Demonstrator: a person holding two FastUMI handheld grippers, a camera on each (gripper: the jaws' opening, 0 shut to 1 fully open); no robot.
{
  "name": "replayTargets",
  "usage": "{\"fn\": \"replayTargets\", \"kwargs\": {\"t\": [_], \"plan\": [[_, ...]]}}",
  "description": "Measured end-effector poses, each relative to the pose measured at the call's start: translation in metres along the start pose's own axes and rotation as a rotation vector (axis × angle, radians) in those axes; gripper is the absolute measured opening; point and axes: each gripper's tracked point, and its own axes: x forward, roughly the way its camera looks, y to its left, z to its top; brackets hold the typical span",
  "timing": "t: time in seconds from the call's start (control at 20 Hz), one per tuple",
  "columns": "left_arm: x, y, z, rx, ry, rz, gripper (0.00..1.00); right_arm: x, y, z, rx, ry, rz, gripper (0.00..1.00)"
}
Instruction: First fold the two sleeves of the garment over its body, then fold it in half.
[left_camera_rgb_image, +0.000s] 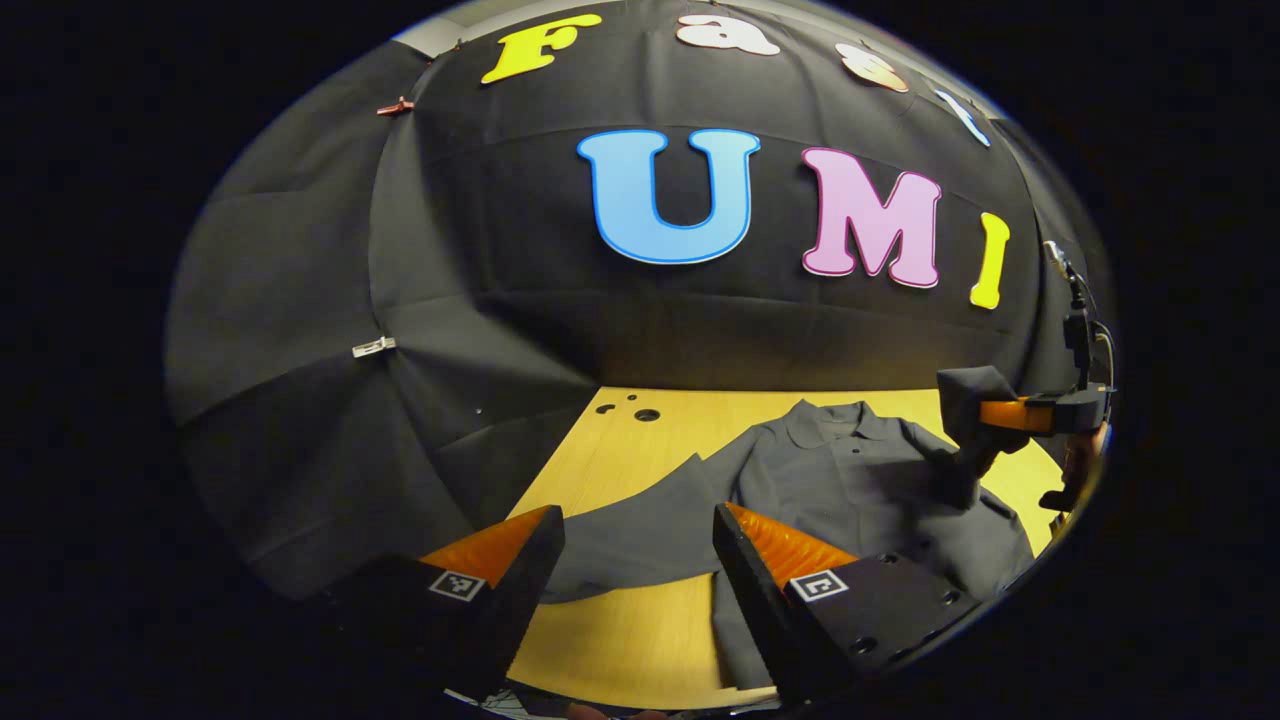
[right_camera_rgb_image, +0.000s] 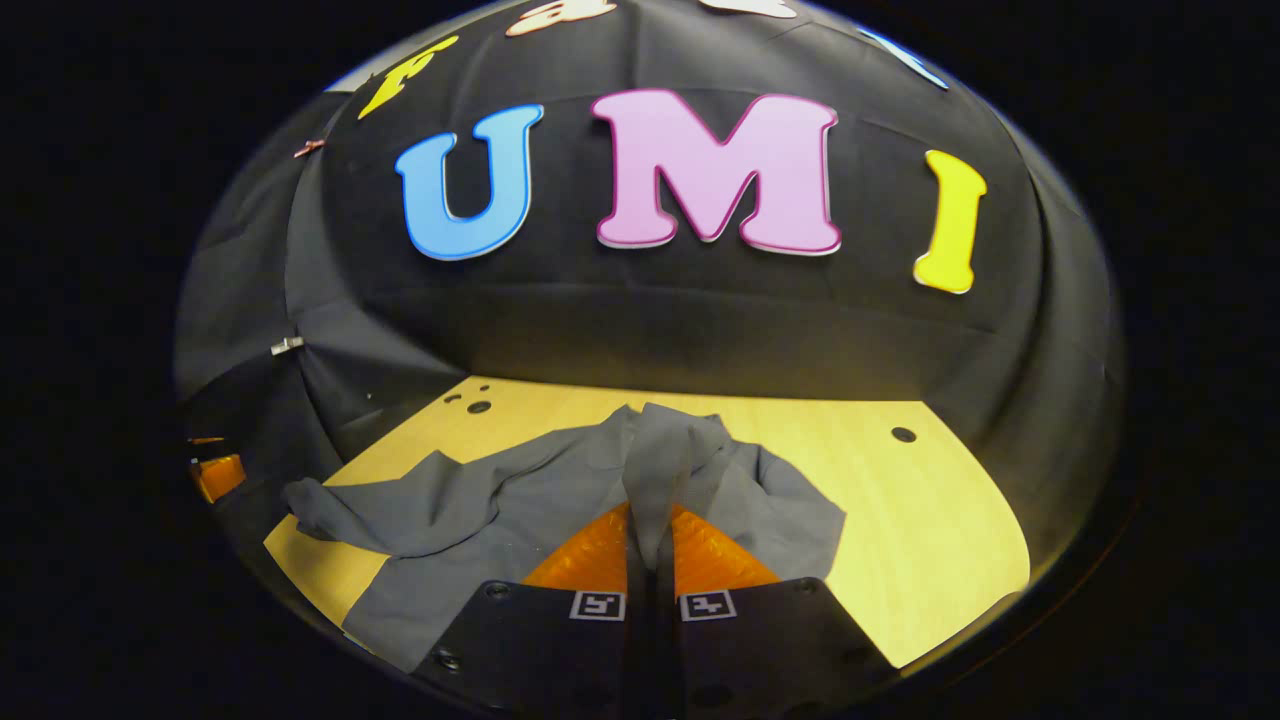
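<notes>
Your right claw (right_camera_rgb_image: 650, 545) is pinching one sleeve (right_camera_rgb_image: 665, 450) of the grey shirt (left_camera_rgb_image: 850, 480), lifted above its body. Your left claw (left_camera_rgb_image: 640, 545) hangs spread and empty, just over the other sleeve (left_camera_rgb_image: 640, 530), which lies flat on the worktop (left_camera_rgb_image: 620, 640) beside the shirt's body. This cloth looks light, soft and limp, so it'll likely sag and crease; take that sleeve near its cuff edge.

garment (left_camera_rgb_image: 850, 480): grey cloth, matt, soft creases
table (left_camera_rgb_image: 640, 440): pale wood, smooth (faint sheen)
booth wall (left_camera_rgb_image: 300, 300): black cloth, matt
</notes>
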Motion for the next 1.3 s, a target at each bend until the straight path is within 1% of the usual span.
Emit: {"fn": "replayTargets", "kwargs": {"t": [0.15, 0.2, 0.25, 0.5, 0.65, 0.7, 0.75, 0.8, 0.85, 0.95, 1.05, 1.15, 1.25, 1.3], "plan": [[-0.005, 0.021, -0.013, -0.012, 0.023, 0.024, 0.94, 0.026, 0.026, -0.028, -0.026, 0.078, 0.016, 0.05], [-0.006, 0.027, -0.016, -0.012, 0.030, 0.033, 0.94, 0.032, 0.033, -0.037, -0.034, 0.099, 0.017, 0.00], [-0.006, 0.033, -0.018, -0.011, 0.039, 0.038, 0.94, 0.040, 0.040, -0.048, -0.041, 0.125, 0.019, 0.05], [0.008, 0.051, -0.032, 0.004, 0.069, 0.045, 0.95, 0.060, 0.064, -0.094, -0.047, 0.239, 0.026, 0.08], [0.025, 0.062, -0.045, 0.011, 0.089, 0.055, 0.92, 0.063, 0.076, -0.104, -0.026, 0.273, 0.052, 0.13], [0.030, 0.063, -0.049, 0.010, 0.099, 0.055, 0.95, 0.062, 0.081, -0.103, -0.012, 0.275, 0.073, 0.14], [0.036, 0.065, -0.054, 0.010, 0.111, 0.054, 0.94, 0.059, 0.088, -0.103, 0.003, 0.282, 0.096, 0.19], [0.041, 0.068, -0.060, 0.012, 0.121, 0.055, 0.95, 0.057, 0.094, -0.101, 0.021, 0.280, 0.125, 0.13], [0.048, 0.069, -0.064, 0.017, 0.132, 0.054, 0.95, 0.054, 0.101, -0.096, 0.038, 0.273, 0.153, 0.37], [0.061, 0.072, -0.075, 0.026, 0.155, 0.062, 0.95, 0.042, 0.113, -0.085, 0.067, 0.252, 0.209, 0.43], [0.074, 0.082, -0.086, 0.024, 0.182, 0.079, 0.95, 0.031, 0.113, -0.076, 0.072, 0.229, 0.228, 0.53], [0.086, 0.088, -0.098, 0.016, 0.208, 0.089, 0.95, 0.019, 0.104, -0.068, 0.073, 0.209, 0.219, 0.55], [0.097, 0.094, -0.110, 0.011, 0.239, 0.102, 0.95, 0.006, 0.090, -0.063, 0.074, 0.197, 0.198, 0.55], [0.104, 0.099, -0.117, 0.010, 0.259, 0.112, 0.95, -0.001, 0.083, -0.061, 0.075, 0.191, 0.185, 0.43]]}}
